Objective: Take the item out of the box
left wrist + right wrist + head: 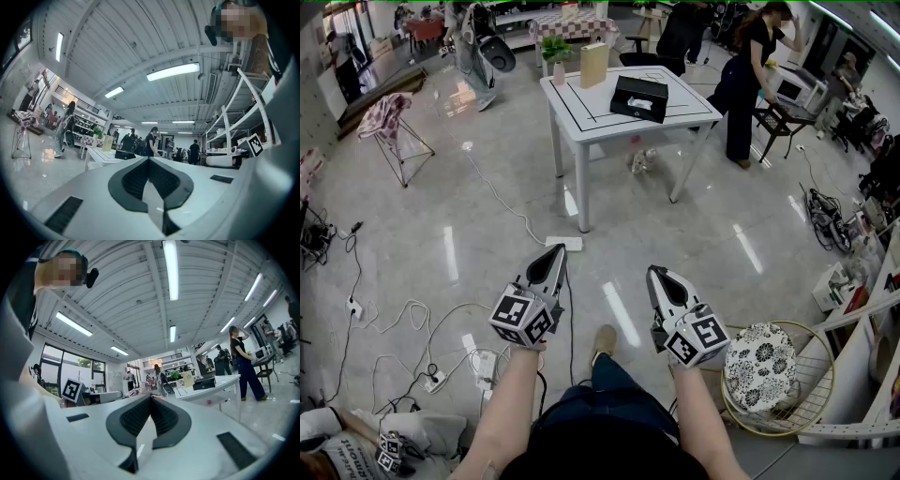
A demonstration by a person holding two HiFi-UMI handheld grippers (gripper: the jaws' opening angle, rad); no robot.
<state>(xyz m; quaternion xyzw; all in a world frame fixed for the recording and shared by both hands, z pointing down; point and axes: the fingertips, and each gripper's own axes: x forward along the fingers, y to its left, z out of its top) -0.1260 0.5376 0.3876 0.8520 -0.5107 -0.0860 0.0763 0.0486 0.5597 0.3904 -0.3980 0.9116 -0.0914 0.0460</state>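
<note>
The shiny grey floor is the biggest thing here. White cables lie across it, mostly at 8 o'clock. Far ahead, at 12 o'clock, stands a white table. A person in dark clothes stands by its 3 o'clock side.

On the table, toward 2 o'clock, sits the black box. Its top looks open, and a pale item shows inside. It is too small from here to tell what it is. A tall tan card box and a little plant stand at the table's 11 o'clock end.

The two claws are down at 6 o'clock, well apart from the table. The left gripper is closed, its tips pressed together with nothing between them. The right gripper is closed too, and it holds nothing.

So the job has not begun. The person must first walk to the table.

I think the item is light, because the box is small and flat. It may be thin or soft, so a hard squeeze could bend it. The best spot to pinch is likely an edge that pokes up near the open side. The box looks stiff and light, so it might slide or lift. One claw may need to press it down while the other pulls.
</note>
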